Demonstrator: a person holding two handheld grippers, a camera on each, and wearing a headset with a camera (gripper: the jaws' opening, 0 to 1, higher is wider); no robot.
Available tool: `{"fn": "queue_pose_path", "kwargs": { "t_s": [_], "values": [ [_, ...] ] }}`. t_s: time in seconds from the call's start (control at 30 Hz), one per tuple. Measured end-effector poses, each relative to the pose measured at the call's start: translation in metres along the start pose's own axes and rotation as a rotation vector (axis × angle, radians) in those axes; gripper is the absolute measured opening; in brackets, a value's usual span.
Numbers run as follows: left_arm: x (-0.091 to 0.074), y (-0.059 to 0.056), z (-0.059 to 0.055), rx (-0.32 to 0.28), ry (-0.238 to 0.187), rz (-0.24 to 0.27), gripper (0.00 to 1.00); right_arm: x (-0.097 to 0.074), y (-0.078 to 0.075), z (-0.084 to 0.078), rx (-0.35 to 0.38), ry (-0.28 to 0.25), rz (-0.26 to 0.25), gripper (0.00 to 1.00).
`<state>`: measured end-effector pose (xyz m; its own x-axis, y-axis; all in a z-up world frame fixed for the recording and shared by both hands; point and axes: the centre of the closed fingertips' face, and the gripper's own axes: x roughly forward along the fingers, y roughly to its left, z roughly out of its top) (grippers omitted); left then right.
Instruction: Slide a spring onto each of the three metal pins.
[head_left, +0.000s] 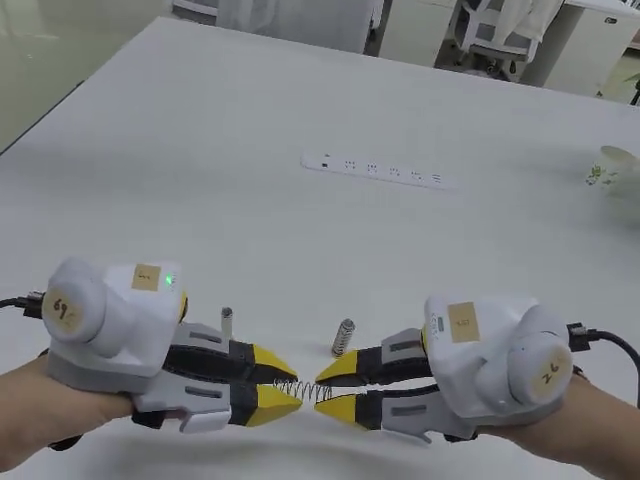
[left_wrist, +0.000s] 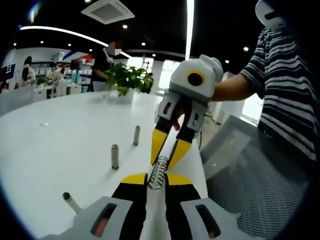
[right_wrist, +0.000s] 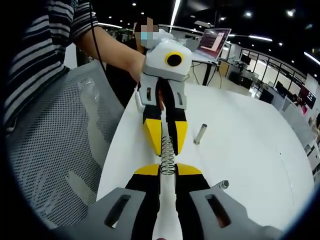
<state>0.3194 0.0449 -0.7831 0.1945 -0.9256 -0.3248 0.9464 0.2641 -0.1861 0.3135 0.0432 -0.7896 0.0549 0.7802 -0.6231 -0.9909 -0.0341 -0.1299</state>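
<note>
A thin wire spring (head_left: 303, 388) is stretched level just above the white table (head_left: 300, 100), between my two grippers. My left gripper (head_left: 292, 386) is shut on its left end and my right gripper (head_left: 324, 388) is shut on its right end, yellow tips almost meeting. A bare metal pin (head_left: 227, 320) stands behind the left gripper. Behind the right gripper's tips stands a pin wearing a spring (head_left: 343, 337). In the left gripper view the held spring (left_wrist: 158, 172) leads from my left gripper (left_wrist: 155, 178) to the right gripper (left_wrist: 169, 156), with a third bare pin (left_wrist: 136, 135) beyond. In the right gripper view my right gripper (right_wrist: 168, 170) holds the spring (right_wrist: 167, 152).
A white power strip (head_left: 375, 170) lies across the middle of the table. A paper cup (head_left: 610, 165) stands at the far right. A mesh chair (right_wrist: 65, 150) sits at the table's near edge, close to my body.
</note>
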Motion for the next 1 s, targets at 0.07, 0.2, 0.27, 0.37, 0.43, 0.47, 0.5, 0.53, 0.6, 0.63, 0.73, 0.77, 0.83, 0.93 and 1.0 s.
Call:
{"fn": "queue_pose_path", "kwargs": {
  "t_s": [0.07,0.2,0.27,0.37,0.43,0.47,0.5,0.53,0.6,0.63,0.73,0.77,0.83,0.93,1.0],
  "values": [
    [0.0002,-0.0006,-0.0001,0.002,0.001,-0.003,0.05,0.0000,0.0007,-0.0003,0.004,0.000,0.003,0.07],
    [0.0006,-0.0038,-0.0004,0.013,0.004,-0.018,0.04,0.0001,0.0031,-0.0001,0.015,-0.002,0.008,0.07],
    [0.0009,-0.0049,-0.0002,0.017,0.006,-0.023,0.04,0.0001,0.0040,-0.0004,0.024,-0.004,0.009,0.07],
    [0.0018,-0.0063,0.0000,0.027,0.011,-0.031,0.04,-0.0004,0.0047,-0.0013,0.034,-0.005,0.009,0.08],
    [0.0029,-0.0067,0.0015,0.032,0.013,-0.037,0.04,-0.0009,0.0044,-0.0021,0.039,-0.002,0.007,0.08],
    [0.0032,-0.0069,0.0019,0.035,0.014,-0.040,0.04,-0.0012,0.0044,-0.0021,0.040,-0.002,0.005,0.08],
    [0.0035,-0.0070,0.0023,0.036,0.015,-0.042,0.04,-0.0015,0.0044,-0.0020,0.042,-0.002,0.005,0.08],
    [0.0037,-0.0070,0.0029,0.038,0.015,-0.045,0.03,-0.0020,0.0039,-0.0020,0.047,-0.004,0.002,0.08],
    [0.0041,-0.0070,0.0043,0.038,0.017,-0.052,0.03,-0.0028,0.0032,-0.0020,0.059,-0.009,-0.002,0.08],
    [0.0042,-0.0071,0.0048,0.043,0.018,-0.055,0.03,-0.0030,0.0030,-0.0022,0.063,-0.010,-0.003,0.08],
    [0.0051,-0.0070,0.0054,0.051,0.027,-0.062,0.03,-0.0034,0.0027,-0.0031,0.078,-0.010,-0.008,0.08],
    [0.0054,-0.0074,0.0058,0.050,0.028,-0.067,0.03,-0.0035,0.0027,-0.0033,0.079,-0.010,-0.009,0.08],
    [0.0061,-0.0080,0.0071,0.048,0.024,-0.071,0.03,-0.0040,0.0023,-0.0042,0.083,-0.010,-0.014,0.08],
    [0.0072,-0.0091,0.0070,0.048,0.026,-0.076,0.03,-0.0054,0.0027,-0.0045,0.097,-0.017,-0.015,0.09],
    [0.0077,-0.0098,0.0067,0.048,0.027,-0.079,0.03,-0.0058,0.0036,-0.0053,0.110,-0.022,-0.014,0.09]
  ]
}}
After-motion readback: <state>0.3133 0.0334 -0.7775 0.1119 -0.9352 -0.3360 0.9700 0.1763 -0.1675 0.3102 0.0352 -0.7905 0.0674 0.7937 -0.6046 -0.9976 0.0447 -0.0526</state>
